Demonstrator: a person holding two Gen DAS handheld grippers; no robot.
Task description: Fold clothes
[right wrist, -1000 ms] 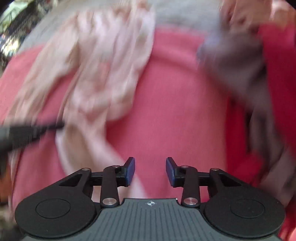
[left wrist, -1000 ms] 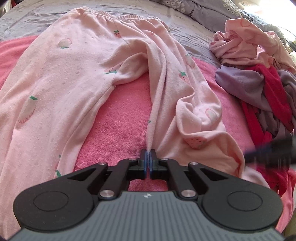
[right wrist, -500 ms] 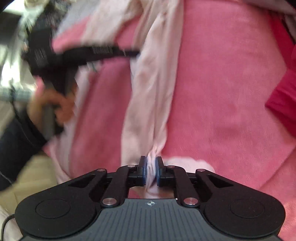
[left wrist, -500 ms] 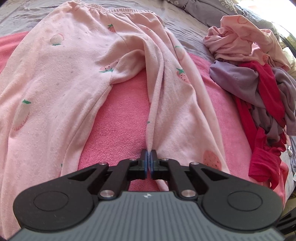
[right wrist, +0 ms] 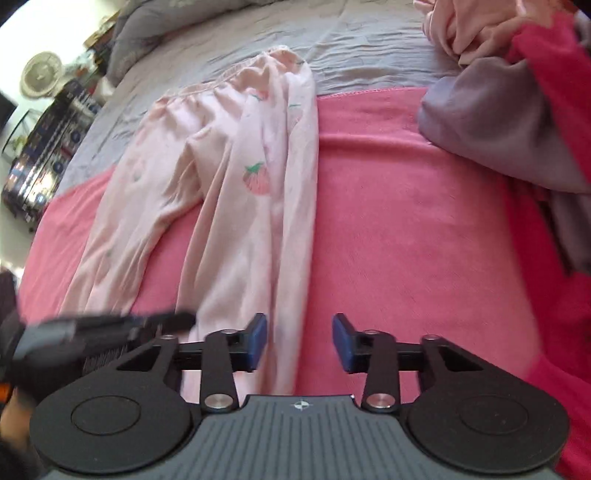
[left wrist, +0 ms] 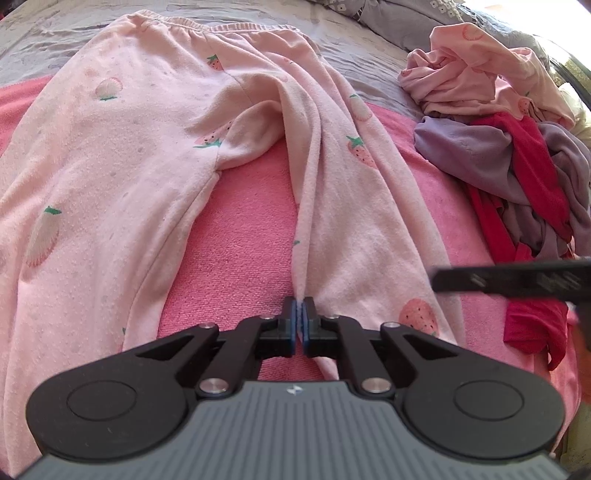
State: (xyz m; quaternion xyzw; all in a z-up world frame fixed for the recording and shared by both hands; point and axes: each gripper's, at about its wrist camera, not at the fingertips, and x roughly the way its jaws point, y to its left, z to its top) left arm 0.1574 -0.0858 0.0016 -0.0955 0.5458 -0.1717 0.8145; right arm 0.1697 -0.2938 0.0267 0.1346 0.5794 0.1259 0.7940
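So the pink strawberry-print pajama pants (left wrist: 155,177) are laid out on a pink towel (left wrist: 236,236) spread over the bed's grey sheet (left wrist: 332,29), waistband at the far end, legs running back toward the cameras. The left gripper (left wrist: 299,321) is pinching a ridge of fabric on the inner edge of one pant leg, though its jaws are starting to ease apart with the cloth still caught between the blue pads. The right gripper (right wrist: 299,341) hangs over the outer edge of that same leg near the cuff, jaws spreading, fabric lying under the gap but not pressed by either pad. Off to the right there's a messy pile of clothes (left wrist: 517,147): pink, lilac, red stuff all tangled.
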